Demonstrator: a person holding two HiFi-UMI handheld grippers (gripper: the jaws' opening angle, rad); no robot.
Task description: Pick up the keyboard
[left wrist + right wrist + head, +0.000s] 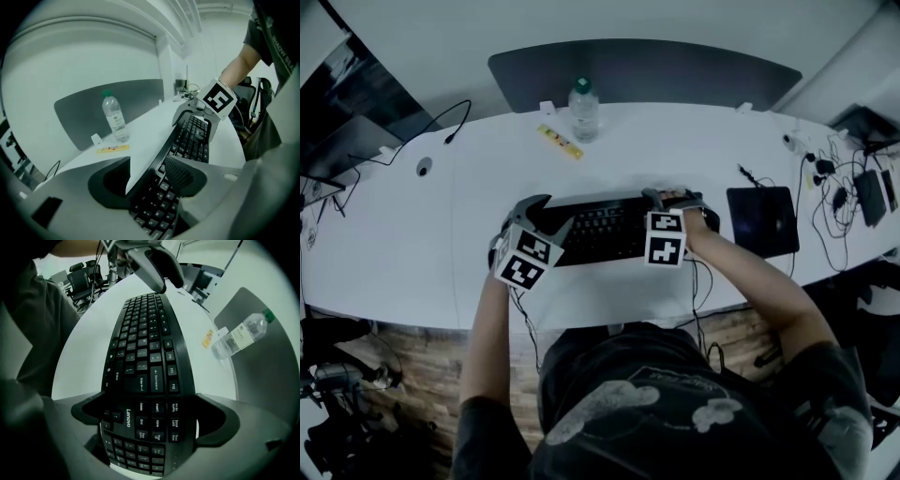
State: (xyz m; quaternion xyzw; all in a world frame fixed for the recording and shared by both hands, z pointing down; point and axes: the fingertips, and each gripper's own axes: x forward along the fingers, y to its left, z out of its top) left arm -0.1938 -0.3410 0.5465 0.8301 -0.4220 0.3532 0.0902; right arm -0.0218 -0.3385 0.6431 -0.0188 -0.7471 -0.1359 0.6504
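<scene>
A black keyboard (605, 230) lies across the white table (441, 244) right in front of me. My left gripper (546, 214) straddles its left end. In the left gripper view the keyboard (187, 140) runs between the jaws of the left gripper (147, 176); a wedge of white table shows between the left pad and the keyboard's edge, so this gripper is open. My right gripper (673, 197) is at the right end. In the right gripper view its jaws (150, 416) close on both long edges of the keyboard (145, 362) near the Lenovo mark.
A clear water bottle (583, 111) with a green cap stands at the back of the table, a yellow strip (560, 142) beside it. A black pad (762, 218) lies to the right, with cables and small devices (834, 187) beyond. A grey panel (642, 70) stands behind the table.
</scene>
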